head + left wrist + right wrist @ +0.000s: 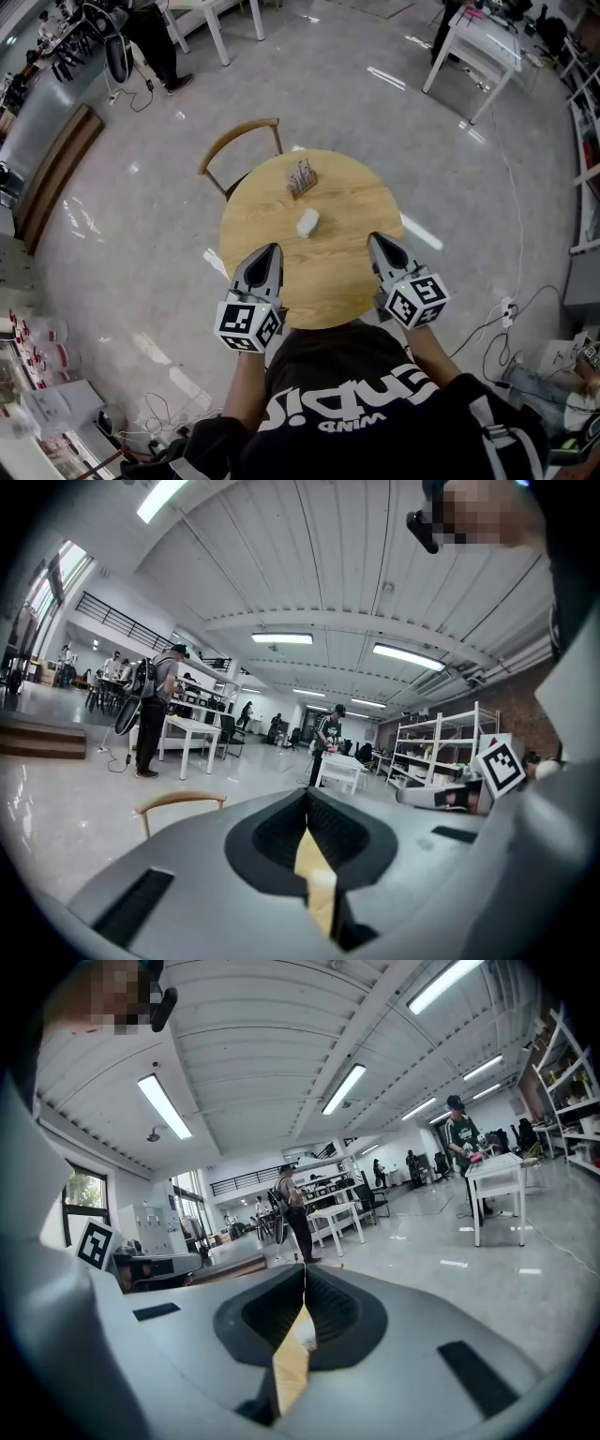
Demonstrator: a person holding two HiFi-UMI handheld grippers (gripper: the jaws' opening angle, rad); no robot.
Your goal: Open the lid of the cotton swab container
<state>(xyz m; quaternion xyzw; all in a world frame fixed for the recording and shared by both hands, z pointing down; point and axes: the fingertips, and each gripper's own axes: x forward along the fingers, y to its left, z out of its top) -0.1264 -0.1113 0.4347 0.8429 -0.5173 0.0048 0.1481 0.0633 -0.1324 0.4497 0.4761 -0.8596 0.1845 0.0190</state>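
Opening has not begun, I judge. The left gripper (273, 249), at 7 o'clock of the table (337, 286), is closed and empty. A rack (301, 178) at 12 o'clock holds thin upright pieces. The white cotton swab container (307, 221) lies near the centre, its contents unseen. The right gripper (376, 240), at 5 o'clock, is also closed and empty. Both must open and reach forward.

Table (328, 281) — white container (307, 222) central; left gripper (273, 248), right gripper (374, 238) short of it.

Open workshop hall: glossy grey floor (309, 94), round wooden desk (337, 274), curved-back chair (234, 134) just behind it, white tables (487, 47), ribbed ceiling (309, 555) with strip lights (281, 638), apparently metal shelving (439, 752).
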